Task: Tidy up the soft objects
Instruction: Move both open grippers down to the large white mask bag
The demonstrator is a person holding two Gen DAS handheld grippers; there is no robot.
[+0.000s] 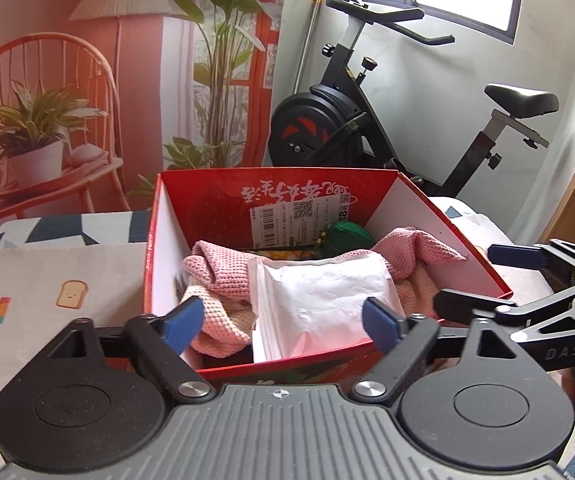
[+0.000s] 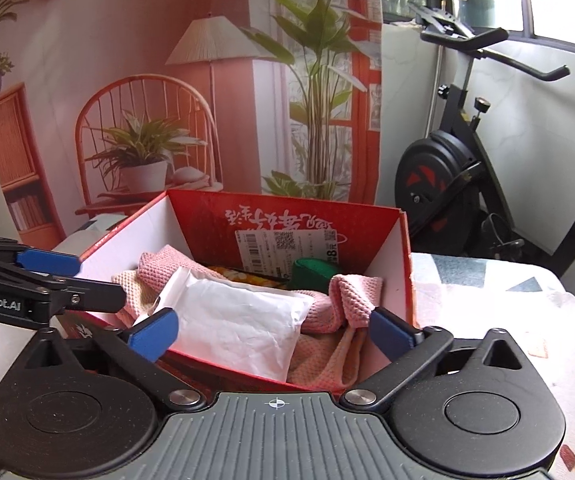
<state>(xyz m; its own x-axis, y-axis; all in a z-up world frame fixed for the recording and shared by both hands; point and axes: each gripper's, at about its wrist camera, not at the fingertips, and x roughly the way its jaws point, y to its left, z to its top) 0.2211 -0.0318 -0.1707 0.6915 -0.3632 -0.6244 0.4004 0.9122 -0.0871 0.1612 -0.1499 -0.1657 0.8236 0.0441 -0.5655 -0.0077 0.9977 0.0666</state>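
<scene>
Both grippers, left (image 1: 283, 322) and right (image 2: 273, 332), hold jaws open, empty, before the red box (image 1: 167, 240) of cloths (image 1: 223, 264).

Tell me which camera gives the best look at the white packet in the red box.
The right wrist view: the white packet lies almost fully exposed on the pink cloth. In the left wrist view the packet is foreshortened, and a tool finger covers its near right corner.

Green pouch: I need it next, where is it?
In both wrist views the green pouch lies at the back of the red box, behind the pink cloth.
</scene>
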